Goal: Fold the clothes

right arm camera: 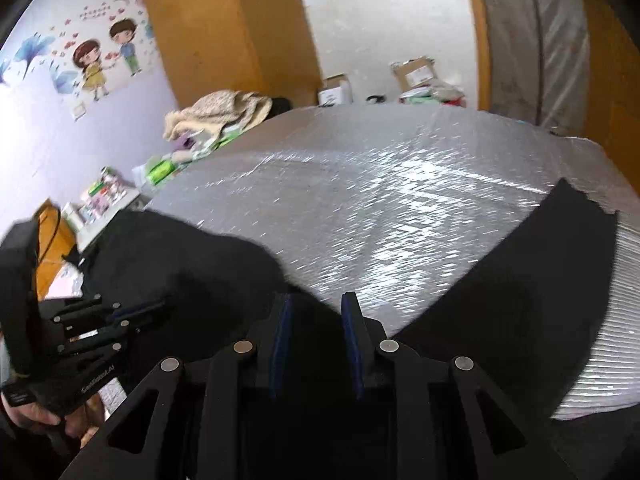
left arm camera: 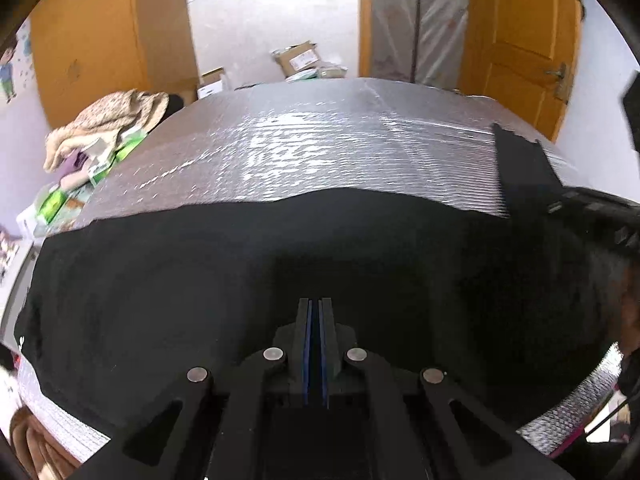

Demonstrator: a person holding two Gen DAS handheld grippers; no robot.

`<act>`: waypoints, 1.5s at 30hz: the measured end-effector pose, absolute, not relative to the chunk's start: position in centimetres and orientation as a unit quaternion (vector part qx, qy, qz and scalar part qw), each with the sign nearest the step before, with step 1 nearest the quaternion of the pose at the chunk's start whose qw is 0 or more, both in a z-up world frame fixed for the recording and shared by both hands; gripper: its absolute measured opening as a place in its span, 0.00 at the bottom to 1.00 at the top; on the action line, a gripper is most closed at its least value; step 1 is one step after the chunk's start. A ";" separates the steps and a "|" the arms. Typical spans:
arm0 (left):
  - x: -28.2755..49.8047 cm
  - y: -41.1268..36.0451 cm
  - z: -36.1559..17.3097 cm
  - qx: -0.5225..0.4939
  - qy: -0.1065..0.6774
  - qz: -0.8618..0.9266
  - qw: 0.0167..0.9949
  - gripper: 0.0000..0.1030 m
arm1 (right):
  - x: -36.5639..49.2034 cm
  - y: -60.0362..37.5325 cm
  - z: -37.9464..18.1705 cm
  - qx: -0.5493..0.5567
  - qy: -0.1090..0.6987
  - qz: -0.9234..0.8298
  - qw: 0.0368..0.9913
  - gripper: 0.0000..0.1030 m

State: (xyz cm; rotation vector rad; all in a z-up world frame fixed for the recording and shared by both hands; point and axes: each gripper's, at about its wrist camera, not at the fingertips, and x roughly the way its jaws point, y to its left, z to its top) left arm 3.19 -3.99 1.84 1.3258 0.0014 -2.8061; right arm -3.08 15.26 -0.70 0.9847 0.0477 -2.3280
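A black garment (left arm camera: 200,280) lies spread over the near part of the silver foil-covered table (left arm camera: 320,140). One sleeve (left arm camera: 520,168) reaches out to the far right. My left gripper (left arm camera: 315,302) hovers over the middle of the cloth with its blue pads together; I cannot make out any fabric pinched between them. In the right wrist view the garment (right arm camera: 520,300) forms a V at its edge. My right gripper (right arm camera: 317,300) sits over that notch, jaws apart, with black cloth below and between the fingers. The left gripper (right arm camera: 162,305) shows at the left, held by a hand (right arm camera: 32,412).
A beige blanket (left arm camera: 108,120) and green packages (left arm camera: 52,200) are piled off the table's far left corner. Cardboard boxes (left arm camera: 300,60) sit on the floor behind the table. Bare foil (right arm camera: 400,200) stretches beyond the garment. A wooden door (left arm camera: 520,40) stands at the back right.
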 end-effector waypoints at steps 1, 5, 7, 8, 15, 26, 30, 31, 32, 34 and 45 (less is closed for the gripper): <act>3.1 -4.4 1.7 0.429 0.004 -0.903 0.025 0.02 | -3.4 16.0 -0.5 0.369 0.014 -0.883 0.292 0.26; 2.6 -5.6 1.3 0.429 0.014 -0.902 0.039 0.02 | -5.1 19.3 -0.4 0.375 -0.013 -0.897 0.232 0.26; 2.4 -5.8 1.2 0.426 0.015 -0.904 0.042 0.02 | -5.9 20.7 -0.6 0.382 -0.028 -0.900 0.210 0.26; 2.3 -5.9 1.1 0.426 0.017 -0.904 0.043 0.02 | -6.2 21.3 -0.8 0.385 -0.034 -0.900 0.200 0.26; 2.1 -5.9 0.6 0.412 0.008 -0.910 0.043 0.02 | -8.4 23.6 -1.8 0.407 -0.057 -0.898 0.158 0.27; 2.4 -6.0 0.4 0.389 0.012 -0.920 0.040 0.02 | -12.5 20.5 -3.6 0.442 -0.025 -0.884 0.151 0.27; 2.4 -6.0 0.3 0.385 0.010 -0.922 0.040 0.02 | -13.3 19.4 -4.5 0.444 0.008 -0.885 0.141 0.27; 2.4 -5.9 0.3 0.385 0.009 -0.922 0.040 0.02 | -13.3 19.2 -4.6 0.445 0.017 -0.885 0.139 0.27; 2.4 -5.9 0.3 0.385 0.009 -0.922 0.040 0.02 | -13.4 19.0 -4.6 0.445 0.025 -0.885 0.138 0.27; 2.3 -5.9 0.3 0.385 0.010 -0.922 0.039 0.02 | -13.3 19.1 -4.7 0.445 0.027 -0.885 0.137 0.26; 2.4 -6.5 0.2 0.384 0.033 -0.922 0.028 0.02 | -10.8 23.6 -2.4 0.397 -0.048 -0.903 0.157 0.04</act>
